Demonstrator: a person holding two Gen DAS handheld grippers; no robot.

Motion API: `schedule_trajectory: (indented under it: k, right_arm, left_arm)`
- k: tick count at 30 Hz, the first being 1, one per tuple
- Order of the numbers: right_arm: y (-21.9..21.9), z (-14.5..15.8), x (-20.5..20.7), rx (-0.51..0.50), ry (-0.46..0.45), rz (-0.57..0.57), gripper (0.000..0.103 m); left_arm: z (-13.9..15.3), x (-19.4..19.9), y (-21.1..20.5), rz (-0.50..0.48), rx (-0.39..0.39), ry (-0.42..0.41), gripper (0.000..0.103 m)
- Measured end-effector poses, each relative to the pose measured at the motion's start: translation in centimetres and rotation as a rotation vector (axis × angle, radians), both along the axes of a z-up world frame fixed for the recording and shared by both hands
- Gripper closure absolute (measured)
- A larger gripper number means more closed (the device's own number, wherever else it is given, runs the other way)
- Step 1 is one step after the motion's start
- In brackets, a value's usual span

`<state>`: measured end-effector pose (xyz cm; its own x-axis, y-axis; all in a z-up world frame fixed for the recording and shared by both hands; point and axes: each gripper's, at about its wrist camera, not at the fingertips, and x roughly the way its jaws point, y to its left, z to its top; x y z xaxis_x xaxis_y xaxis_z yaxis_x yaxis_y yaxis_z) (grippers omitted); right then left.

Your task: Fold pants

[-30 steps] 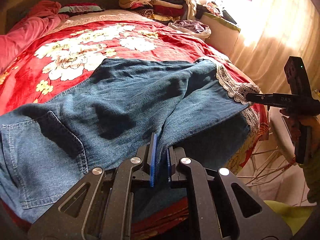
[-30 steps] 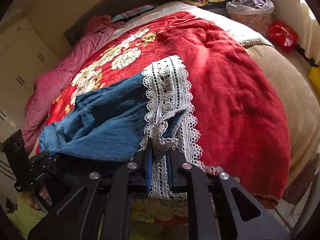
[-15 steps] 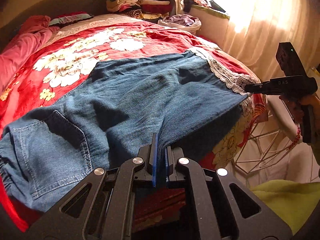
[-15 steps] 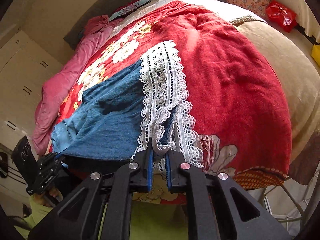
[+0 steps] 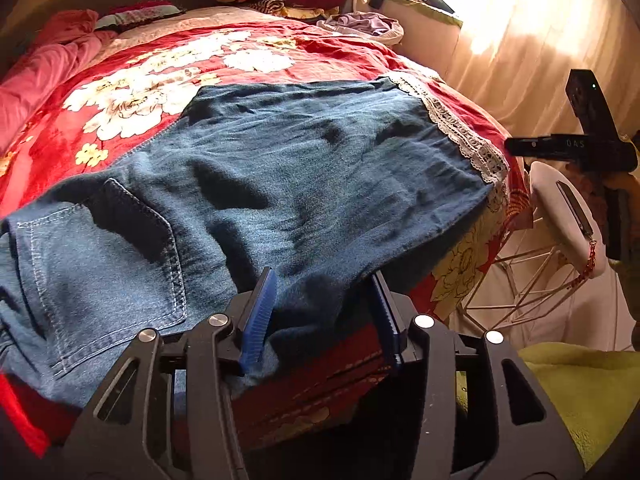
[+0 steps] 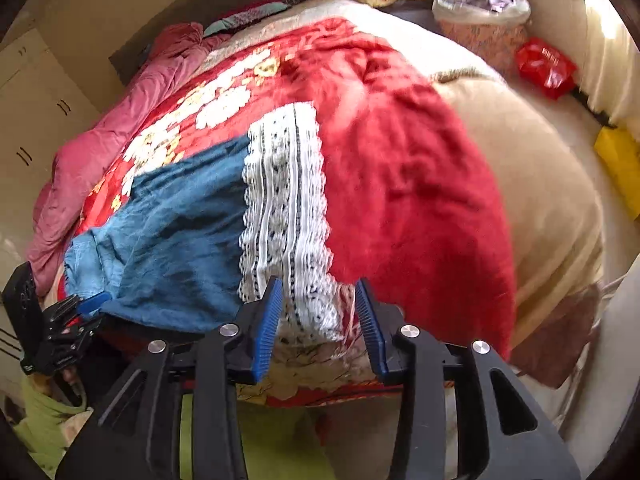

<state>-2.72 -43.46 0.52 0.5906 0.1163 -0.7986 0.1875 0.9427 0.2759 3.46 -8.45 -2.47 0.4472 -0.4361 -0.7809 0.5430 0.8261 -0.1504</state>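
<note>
Fingers of both my grippers are standing spread, gripping nothing, because the pants are lying flat on the bed, lace hem near its edge, ready for folding.

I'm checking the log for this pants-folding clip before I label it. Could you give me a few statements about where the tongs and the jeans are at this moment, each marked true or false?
1. The left tongs are open, with the jeans edge lying between their pads. True.
2. The right tongs are clamped shut on the lace hem. False: their jaws stand wide apart, the lace loose between them.
3. The jeans lie spread on a red floral blanket. True.
4. A back pocket of the jeans shows in the left wrist view. True.
5. The jeans hang in the air, off the bed. False: they rest on the blanket, one edge draping over the bedside.
</note>
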Motion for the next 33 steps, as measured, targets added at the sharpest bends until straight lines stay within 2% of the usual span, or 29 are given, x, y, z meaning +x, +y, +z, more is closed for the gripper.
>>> schedule_trajectory:
  k: [2,6,8,10,13,16,18,19,20,21,23,25,27,30,32,33]
  right_arm:
    - [0.9,1.5,0.2,-0.06,-0.055,0.025,0.062]
    - [5.5,1.5,1.9,-0.117,-0.096,0.212,0.06]
    - [7.7,0.3,3.0,-0.118,-0.074,0.291,0.06]
    - [9.6,-1.0,3.8,-0.135,-0.048,0.348,0.06]
    - [11.2,-2.8,4.4,-0.195,0.005,0.399,0.059]
    - [11.3,-4.4,4.5,-0.208,0.055,0.412,0.054]
    - [11.0,-4.7,4.3,-0.195,0.058,0.416,0.052]
    - [10.9,-4.7,4.2,-0.192,0.055,0.416,0.052]
    - [10.8,-4.9,4.2,-0.188,0.055,0.414,0.051]
    - [10.8,-5.0,4.2,-0.188,0.056,0.416,0.051]
    - [10.7,-5.2,4.0,-0.195,0.059,0.419,0.051]
    - [10.8,-5.2,3.9,-0.207,0.063,0.427,0.051]
    - [10.8,-5.2,3.7,-0.209,0.066,0.431,0.051]
    - [10.8,-5.3,3.8,-0.209,0.069,0.428,0.051]
    - [10.9,-5.3,3.8,-0.217,0.07,0.43,0.051]
    - [10.9,-5.3,3.8,-0.218,0.07,0.433,0.051]
  left_arm:
    - [0.7,-0.4,1.2,0.02,-0.023,-0.005,0.06]
    - [2.9,-0.5,5.9,0.152,-0.083,-0.049,0.049]
    - [3.9,-0.4,9.2,0.266,-0.092,-0.073,0.04]
    - [4.2,-0.1,12.2,0.383,-0.092,-0.071,0.036]
    - [3.4,0.4,17.1,0.601,-0.078,-0.04,0.016]
    - [1.9,1.2,19.9,0.707,-0.114,0.023,0.014]
    - [0.7,1.7,20.0,0.717,-0.127,0.06,0.014]
    - [0.2,2.0,19.6,0.715,-0.131,0.064,0.018]
    - [0.0,2.2,19.1,0.694,-0.15,0.056,0.061]
    - [0.0,2.4,18.6,0.679,-0.143,0.054,0.067]
    - [0.8,2.5,17.9,0.677,-0.109,0.006,0.067]
    - [2.2,2.2,18.6,0.68,-0.114,-0.043,0.067]
    - [3.0,2.2,19.7,0.706,-0.075,-0.079,0.067]
    - [1.3,3.1,20.5,0.709,-0.075,-0.024,0.065]
    - [-0.3,3.5,21.0,0.724,-0.099,0.028,0.058]
    - [-0.3,3.4,21.3,0.735,-0.117,0.029,0.055]
